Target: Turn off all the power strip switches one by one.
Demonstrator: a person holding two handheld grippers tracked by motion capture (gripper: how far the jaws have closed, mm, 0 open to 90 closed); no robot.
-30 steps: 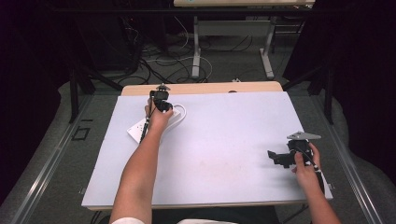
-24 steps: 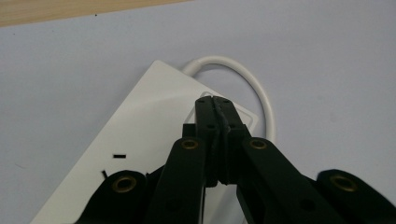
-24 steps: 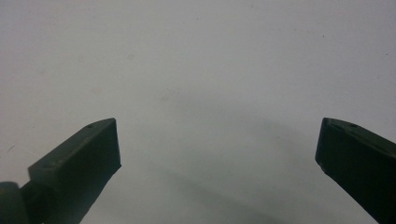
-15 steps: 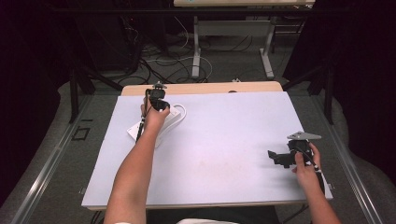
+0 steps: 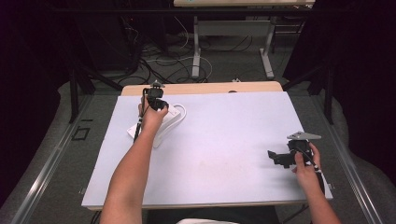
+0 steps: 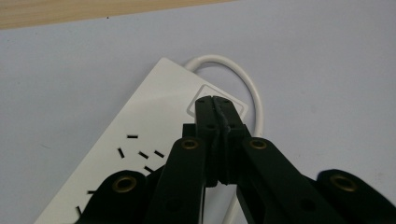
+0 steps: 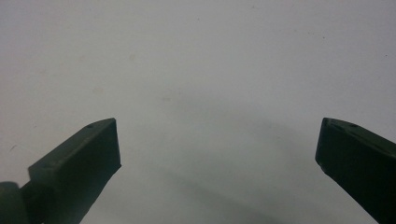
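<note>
The power strip (image 6: pixel 154 135) lies at upper left of the table (image 5: pixel 224 140). The left gripper (image 6: pixel 215 100), jaws fully closed, hovers over the switch (image 6: pixel 203 95); press straight down, centred. The right gripper (image 7: pixel 217 144) rests wide, empty.

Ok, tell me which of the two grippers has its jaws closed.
The left gripper, poised over the square button at the cable end of the white power strip. Its jaws are pressed together; the right gripper holds its jaws wide apart above the bare mat.
</note>
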